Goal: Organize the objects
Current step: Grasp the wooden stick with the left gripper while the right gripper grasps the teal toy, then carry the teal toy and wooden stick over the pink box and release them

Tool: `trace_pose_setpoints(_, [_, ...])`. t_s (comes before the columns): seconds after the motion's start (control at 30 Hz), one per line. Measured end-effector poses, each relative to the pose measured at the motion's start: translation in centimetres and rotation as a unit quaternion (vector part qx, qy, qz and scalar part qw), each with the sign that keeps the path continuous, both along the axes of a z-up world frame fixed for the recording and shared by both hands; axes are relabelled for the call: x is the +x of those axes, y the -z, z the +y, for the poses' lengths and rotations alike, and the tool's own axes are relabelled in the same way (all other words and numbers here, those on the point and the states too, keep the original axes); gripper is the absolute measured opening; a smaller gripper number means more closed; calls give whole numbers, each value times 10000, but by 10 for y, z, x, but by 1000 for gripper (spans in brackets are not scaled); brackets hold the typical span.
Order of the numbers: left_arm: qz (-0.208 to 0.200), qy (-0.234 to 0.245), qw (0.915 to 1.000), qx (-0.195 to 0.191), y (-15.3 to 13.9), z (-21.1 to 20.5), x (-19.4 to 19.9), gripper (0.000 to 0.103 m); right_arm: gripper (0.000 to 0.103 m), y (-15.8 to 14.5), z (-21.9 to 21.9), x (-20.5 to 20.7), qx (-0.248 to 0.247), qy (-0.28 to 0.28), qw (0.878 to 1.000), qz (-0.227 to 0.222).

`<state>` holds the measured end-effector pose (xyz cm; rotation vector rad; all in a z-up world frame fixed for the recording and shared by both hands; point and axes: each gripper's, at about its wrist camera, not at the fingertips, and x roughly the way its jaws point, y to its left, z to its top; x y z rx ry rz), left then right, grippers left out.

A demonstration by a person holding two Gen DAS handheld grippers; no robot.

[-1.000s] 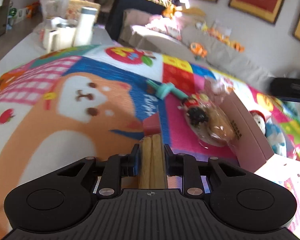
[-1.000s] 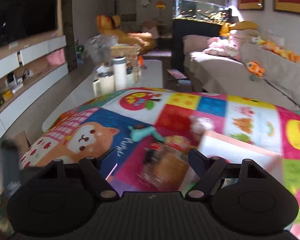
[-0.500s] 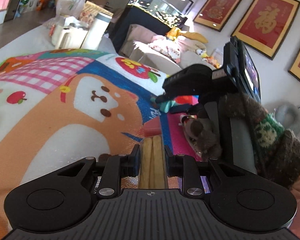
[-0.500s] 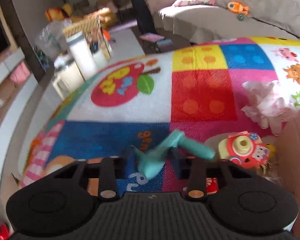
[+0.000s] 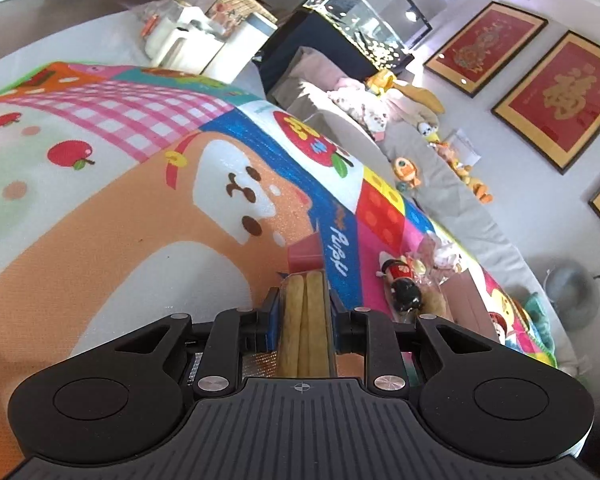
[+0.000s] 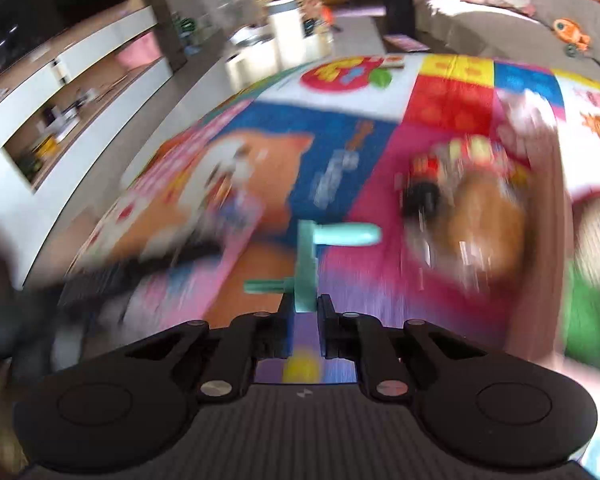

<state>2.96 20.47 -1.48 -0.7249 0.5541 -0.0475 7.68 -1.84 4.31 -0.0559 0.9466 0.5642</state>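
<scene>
My left gripper [image 5: 304, 300] is shut on a wooden block [image 5: 305, 316] made of two pale sticks with a red end [image 5: 305, 255], held above the colourful play mat [image 5: 140, 220]. In the right wrist view, which is blurred, my right gripper [image 6: 303, 308] is shut on a teal crank-shaped toy [image 6: 306, 268]. Its pads press the flat disc and the handle [image 6: 348, 234] sticks out to the right. A clear bag of small toys [image 5: 404, 284] lies on the mat beside a pink box [image 5: 466, 300]. The same bag [image 6: 460, 208] shows right of the teal toy.
White jugs and a bottle [image 5: 188, 44] stand at the mat's far end. A grey sofa [image 5: 452, 200] with plush toys runs along the right side. A low white cabinet [image 6: 80, 80] lines the left wall. A person's blurred hand and the left gripper show at the left [image 6: 100, 272].
My right gripper came down over the teal toy, closed on it and lifted it off the mat. It has left the left wrist view. My left gripper rolled and shifted, still gripping the block.
</scene>
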Motion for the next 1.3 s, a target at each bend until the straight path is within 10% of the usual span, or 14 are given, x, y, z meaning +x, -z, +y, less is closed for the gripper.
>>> trace_pose_setpoints(0.17, [60, 105, 9997, 227, -4, -7, -1, 26, 8, 6, -50, -62, -196, -74, 9998, 44])
trace_pose_setpoints(0.33, [141, 425, 9972, 591, -10, -28, -8, 26, 9, 0, -91, -103, -1163, 305, 9885, -912])
trace_pose_setpoints(0.47, [235, 915, 9930, 713, -12, -52, -17, 26, 27, -5, -112, -107, -789, 513, 9925, -777])
trace_pose_setpoints(0.6, [395, 1277, 9881, 760, -15, -67, -21, 26, 55, -10, -98, -108, -343, 419, 9939, -962])
trace_pose_setpoints(0.77, [475, 1239, 9881, 781, -16, -67, -30, 27, 56, 1, -60, -93, -152, 189, 9951, -963])
trace_pose_setpoints(0.93, [370, 1345, 9839, 1120, -18, -69, -39, 27, 56, 16, -42, -87, -1235, 606, 9768, -1644])
trace_pose_setpoints(1.3, [419, 1474, 9784, 1391, -22, -71, -41, 27, 76, 13, -34, -74, -456, 127, 9891, -1391])
